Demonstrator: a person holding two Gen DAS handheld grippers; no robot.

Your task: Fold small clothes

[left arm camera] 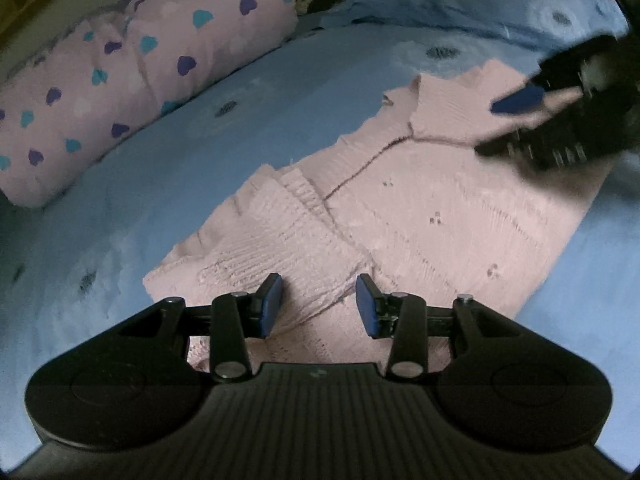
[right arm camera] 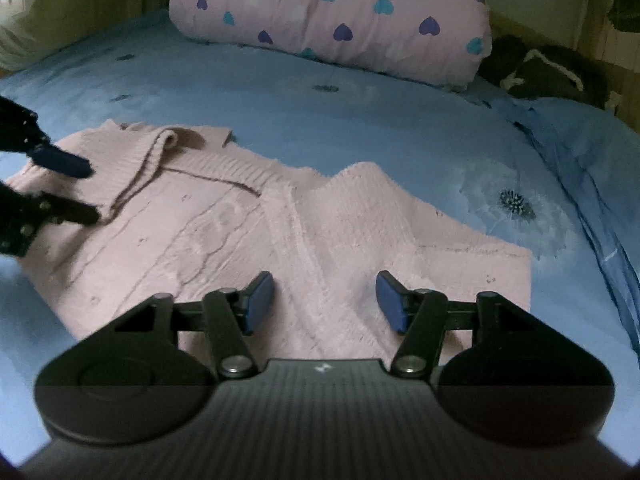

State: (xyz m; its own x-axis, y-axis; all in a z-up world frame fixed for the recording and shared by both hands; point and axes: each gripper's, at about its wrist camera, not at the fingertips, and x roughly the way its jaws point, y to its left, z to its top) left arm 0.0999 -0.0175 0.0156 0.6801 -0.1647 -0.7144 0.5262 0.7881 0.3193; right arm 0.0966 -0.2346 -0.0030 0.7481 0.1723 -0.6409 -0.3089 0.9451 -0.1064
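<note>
A pink knitted sweater (left arm camera: 420,220) (right arm camera: 200,232) lies flat on a blue bedsheet (left arm camera: 160,160) (right arm camera: 360,120), one sleeve folded across its body. My left gripper (left arm camera: 320,304) hovers low over the near edge of the folded sleeve. Its blue pads stand apart and do not press the knit. It also shows at the left edge of the right wrist view, as the left gripper (right arm camera: 90,192), fingers either side of a sleeve fold. My right gripper (right arm camera: 326,302) is open above the sweater's lower part. Blurred, the right gripper (left arm camera: 496,126) reaches in at the far corner.
A rolled pink quilt with blue and purple hearts (left arm camera: 120,80) (right arm camera: 340,20) lies along the far side of the bed. A blue pillow (left arm camera: 480,4) sits beyond the sweater. A dark item with a white cord (right arm camera: 552,72) lies past the quilt.
</note>
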